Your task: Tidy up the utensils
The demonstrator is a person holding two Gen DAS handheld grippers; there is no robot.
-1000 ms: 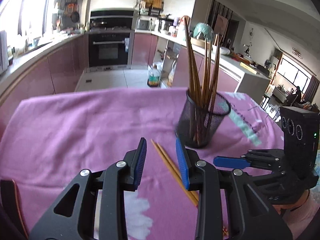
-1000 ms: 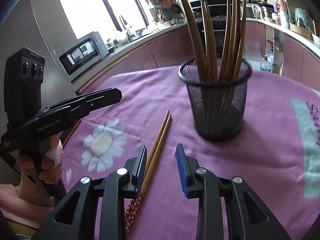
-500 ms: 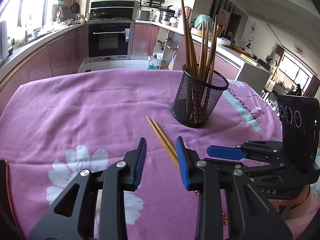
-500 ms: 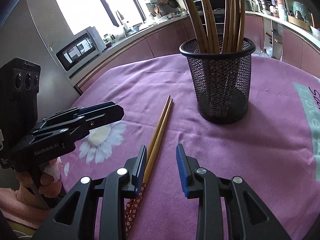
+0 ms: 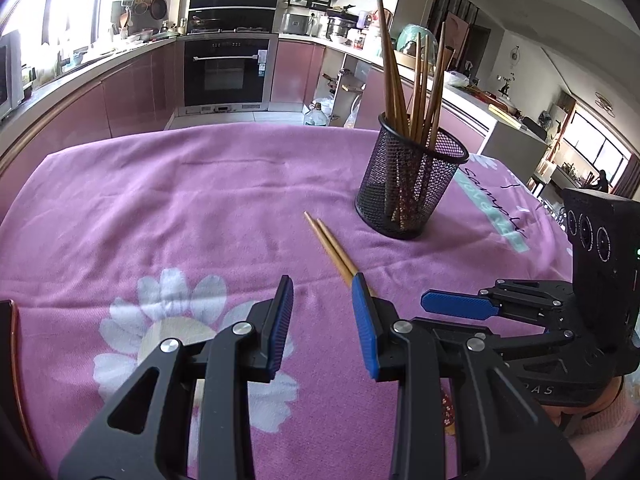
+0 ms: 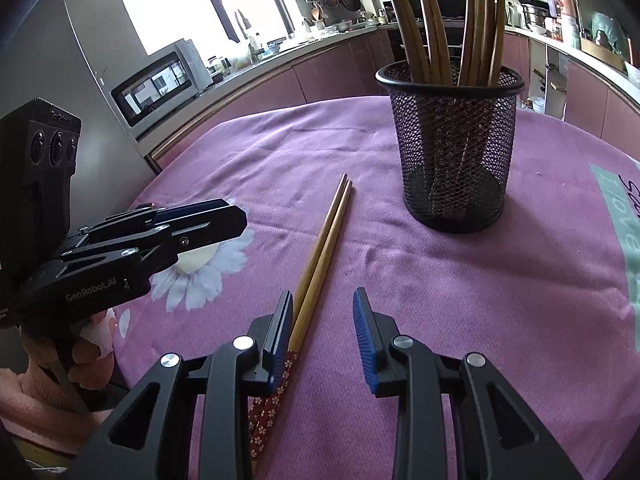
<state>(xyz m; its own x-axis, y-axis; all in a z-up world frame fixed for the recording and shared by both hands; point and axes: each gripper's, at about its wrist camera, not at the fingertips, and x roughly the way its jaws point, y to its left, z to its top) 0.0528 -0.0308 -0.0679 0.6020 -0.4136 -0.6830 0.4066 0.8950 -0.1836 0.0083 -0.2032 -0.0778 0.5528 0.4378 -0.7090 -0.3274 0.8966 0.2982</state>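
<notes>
A kitchen surrounds the scene: pink cabinets along the walls, a black oven (image 5: 230,70) at the far side, a microwave (image 6: 160,80) on the counter by the window. A table fills the near part, covered with a purple cloth (image 5: 160,208) printed with white daisies.

On the right half of the cloth stands a black mesh cup (image 5: 412,184), upright, with several brown chopsticks (image 5: 394,76) leaning in it. Just left of the cup, apart from it, a pair of chopsticks (image 6: 324,240) lies flat on the cloth, side by side, thin tips toward the cup and red patterned ends nearest.

The right gripper (image 6: 322,340) hangs over the near end of the pair, jaws partly open and empty; the pair runs just inside the left pad, and I cannot tell whether it touches. The left gripper (image 5: 322,328) sits left of the pair, jaws also partly open and empty, the sticks passing behind its right pad.

Since a second ago the left gripper has dropped lower, so more daisy cloth shows beneath it; the pair and cup have stayed put.
</notes>
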